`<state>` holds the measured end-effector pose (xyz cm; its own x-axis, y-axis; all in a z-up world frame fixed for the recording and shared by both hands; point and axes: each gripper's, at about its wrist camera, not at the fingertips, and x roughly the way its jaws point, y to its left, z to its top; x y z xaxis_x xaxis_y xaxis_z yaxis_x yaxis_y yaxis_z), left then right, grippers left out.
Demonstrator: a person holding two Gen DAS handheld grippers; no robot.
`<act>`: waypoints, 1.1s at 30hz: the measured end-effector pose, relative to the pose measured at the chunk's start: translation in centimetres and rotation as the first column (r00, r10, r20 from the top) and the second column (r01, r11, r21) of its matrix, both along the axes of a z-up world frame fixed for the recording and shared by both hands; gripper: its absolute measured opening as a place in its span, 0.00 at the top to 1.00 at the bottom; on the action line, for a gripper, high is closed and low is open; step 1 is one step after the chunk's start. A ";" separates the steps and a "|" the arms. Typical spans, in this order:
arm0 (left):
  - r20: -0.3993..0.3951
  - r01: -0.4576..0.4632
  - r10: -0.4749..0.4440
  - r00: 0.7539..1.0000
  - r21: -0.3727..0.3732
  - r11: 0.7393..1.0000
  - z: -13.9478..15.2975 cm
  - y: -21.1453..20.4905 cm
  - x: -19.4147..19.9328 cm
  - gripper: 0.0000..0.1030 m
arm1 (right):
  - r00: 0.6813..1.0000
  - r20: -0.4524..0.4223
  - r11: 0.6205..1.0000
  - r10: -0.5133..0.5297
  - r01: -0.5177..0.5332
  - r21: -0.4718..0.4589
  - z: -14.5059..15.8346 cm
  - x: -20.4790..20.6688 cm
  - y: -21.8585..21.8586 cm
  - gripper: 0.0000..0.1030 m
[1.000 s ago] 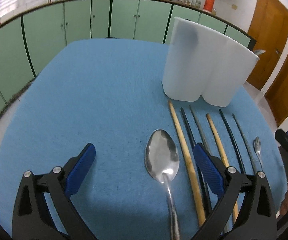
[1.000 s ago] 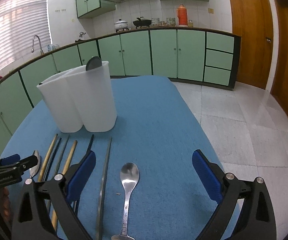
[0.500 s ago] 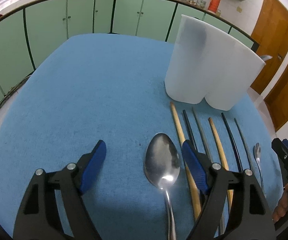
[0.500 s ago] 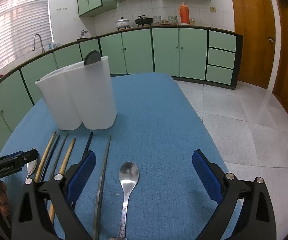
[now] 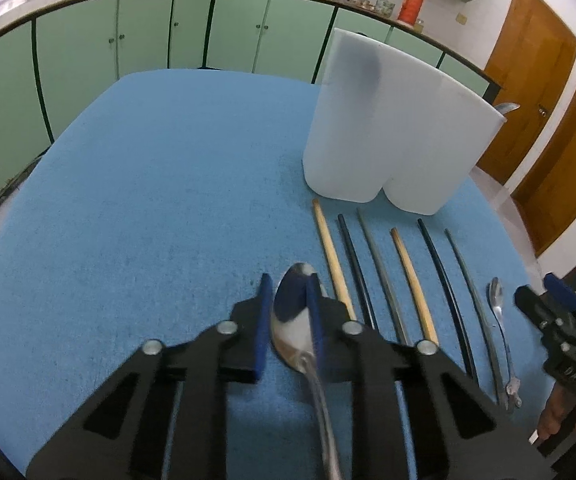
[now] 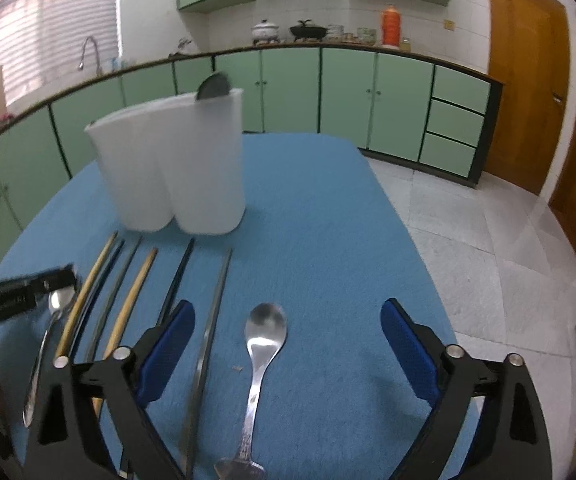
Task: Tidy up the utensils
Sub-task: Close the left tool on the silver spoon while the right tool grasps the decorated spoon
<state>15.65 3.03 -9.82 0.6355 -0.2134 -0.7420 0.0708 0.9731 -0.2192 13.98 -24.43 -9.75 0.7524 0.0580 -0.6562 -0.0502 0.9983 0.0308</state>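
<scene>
A large steel spoon (image 5: 289, 320) lies on the blue tablecloth (image 5: 168, 200), handle toward me. My left gripper (image 5: 288, 312) is closing on it; the blue pads (image 5: 262, 320) sit against the bowl near its neck. In the right wrist view that gripper (image 6: 64, 278) covers the top of the same spoon (image 6: 58, 304). My right gripper (image 6: 288, 340) is closing slowly, still wide, with a small spoon (image 6: 266, 332) and a grey chopstick (image 6: 208, 340) between its fingers, untouched. Several chopsticks (image 5: 367, 264) lie in a row before the white holder (image 5: 391, 140).
The white two-part holder (image 6: 176, 168) holds a spoon whose bowl (image 6: 212, 86) sticks out. The right gripper (image 5: 543, 296) and a hand (image 5: 555, 420) sit at the cloth's right edge. Tiled floor (image 6: 487, 260) drops off to the right; green cabinets (image 5: 128, 60) stand behind.
The left jaws have come in from wide open to tight around the large spoon's bowl. The right jaws have narrowed slightly and the view has tilted a little.
</scene>
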 end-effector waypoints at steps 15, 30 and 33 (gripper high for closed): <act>0.003 0.023 -0.023 1.000 -0.018 1.000 -0.4 0.0 0.0 0.81 | 0.992 -0.127 0.999 0.014 -0.009 0.039 -2.1 2.0 0.4 0.49; 0.016 0.057 -0.058 0.998 0.014 0.998 -0.1 -1.1 -0.3 0.42 | 0.992 -0.128 1.000 0.021 -0.022 -0.007 -2.1 1.7 2.2 0.65; 0.013 0.053 -0.054 0.998 0.029 0.998 -0.3 -1.3 -0.2 0.46 | 0.992 -0.128 1.000 0.022 -0.022 -0.004 -2.0 1.6 1.9 0.65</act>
<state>15.42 1.69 -10.10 0.6340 -0.2264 -0.7395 0.1257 0.9736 -0.1903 15.61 -22.54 -11.78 0.6611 0.0697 -0.7471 -0.0680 0.9971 0.0328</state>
